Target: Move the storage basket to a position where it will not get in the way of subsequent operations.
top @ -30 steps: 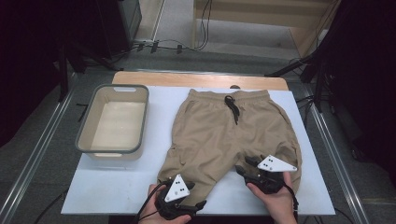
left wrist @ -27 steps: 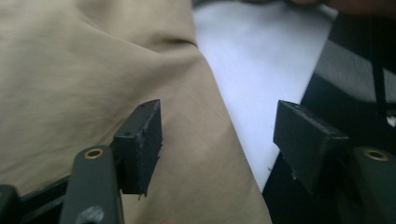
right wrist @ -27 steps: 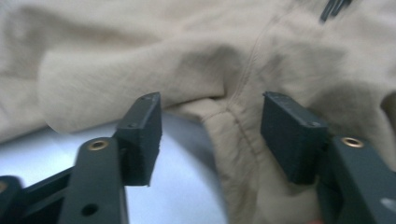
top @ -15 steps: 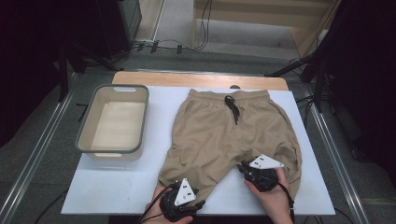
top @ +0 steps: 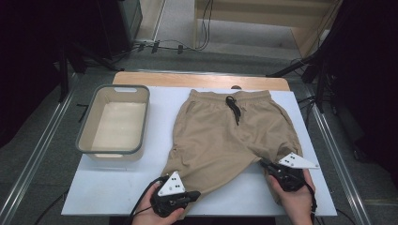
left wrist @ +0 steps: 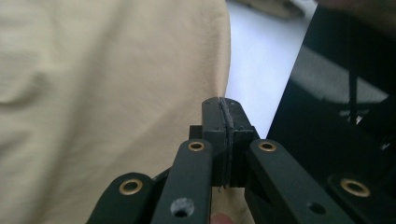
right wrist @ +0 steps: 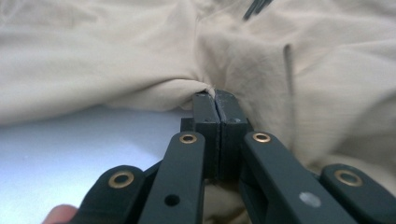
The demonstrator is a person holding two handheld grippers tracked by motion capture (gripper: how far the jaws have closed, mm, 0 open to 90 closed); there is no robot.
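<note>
On the white surface, at the far left, a grey bin is seen standing apart from the beige shorts, which are spread flat across the middle with the waistband and black drawstring toward the far edge. At the near left leg hem, the left gripper is held with its jaws just closed and pressed together on the cloth edge. At the near right leg hem, the right gripper is likewise clamped, its jaws just closed, with a fold of the shorts pinched between them.
</note>
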